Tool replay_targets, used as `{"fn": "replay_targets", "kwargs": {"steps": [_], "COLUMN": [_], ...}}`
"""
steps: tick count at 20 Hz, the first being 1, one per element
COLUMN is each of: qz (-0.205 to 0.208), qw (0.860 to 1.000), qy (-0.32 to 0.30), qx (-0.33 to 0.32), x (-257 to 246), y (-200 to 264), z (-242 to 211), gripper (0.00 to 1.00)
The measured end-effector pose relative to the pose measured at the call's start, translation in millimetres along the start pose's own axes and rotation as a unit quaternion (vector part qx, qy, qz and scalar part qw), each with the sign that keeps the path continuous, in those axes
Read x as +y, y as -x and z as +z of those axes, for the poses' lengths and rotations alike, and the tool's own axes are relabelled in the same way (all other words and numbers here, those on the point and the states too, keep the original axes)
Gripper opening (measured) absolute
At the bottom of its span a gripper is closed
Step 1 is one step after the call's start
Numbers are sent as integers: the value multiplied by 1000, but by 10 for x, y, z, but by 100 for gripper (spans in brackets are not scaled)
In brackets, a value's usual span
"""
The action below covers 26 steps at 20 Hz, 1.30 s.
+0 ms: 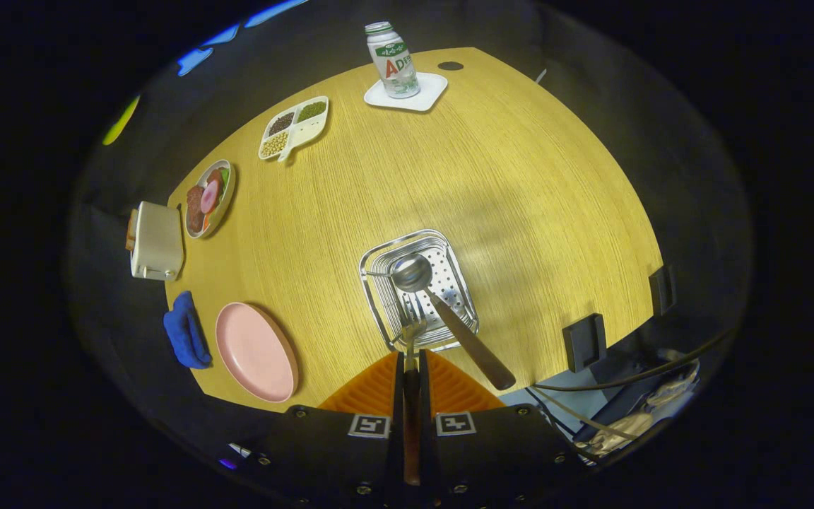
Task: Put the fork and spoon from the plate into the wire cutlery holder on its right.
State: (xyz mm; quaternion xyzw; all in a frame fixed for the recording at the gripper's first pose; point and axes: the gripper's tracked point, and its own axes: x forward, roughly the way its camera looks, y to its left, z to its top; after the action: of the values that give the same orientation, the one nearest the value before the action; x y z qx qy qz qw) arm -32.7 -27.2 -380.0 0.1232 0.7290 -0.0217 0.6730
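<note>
My gripper [411, 364] is shut on the fork's brown handle, which runs up between the fingers. The fork [411, 331] points tines first down at the near rim of the wire cutlery holder [379, 297], a shiny metal basket on the wooden table directly beneath me. A spoon [413, 273] lies inside the holder with its bowl toward the far side and its brown handle [474, 346] sticking out over the near right rim. The pink plate [255, 351] sits bare to the left of the holder.
A blue cloth [185, 331] lies left of the plate, with a white toaster [157, 242] beyond it. Farther off are a plate of food [208, 198], a divided snack dish [294, 127] and a bottle [391, 59] on a white coaster. Black clamps [585, 342] and cables sit at the table's right edge.
</note>
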Motion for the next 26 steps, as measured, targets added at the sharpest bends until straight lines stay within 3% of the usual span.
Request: {"fn": "replay_targets", "kwargs": {"steps": [5, 8, 9, 12, 21, 26], "qz": [2, 11, 18, 17, 24, 9], "qw": [1000, 999, 999, 998, 995, 981], "qy": [0, 3, 4, 4, -7, 15], "qx": [-21, -38, -43, -54, -98, -194], "x": [42, 102, 146, 153, 192, 202], "y": [31, 82, 92, 61, 171, 466], "z": [53, 90, 103, 123, 246, 578], "gripper": [9, 23, 34, 99, 98, 98]}}
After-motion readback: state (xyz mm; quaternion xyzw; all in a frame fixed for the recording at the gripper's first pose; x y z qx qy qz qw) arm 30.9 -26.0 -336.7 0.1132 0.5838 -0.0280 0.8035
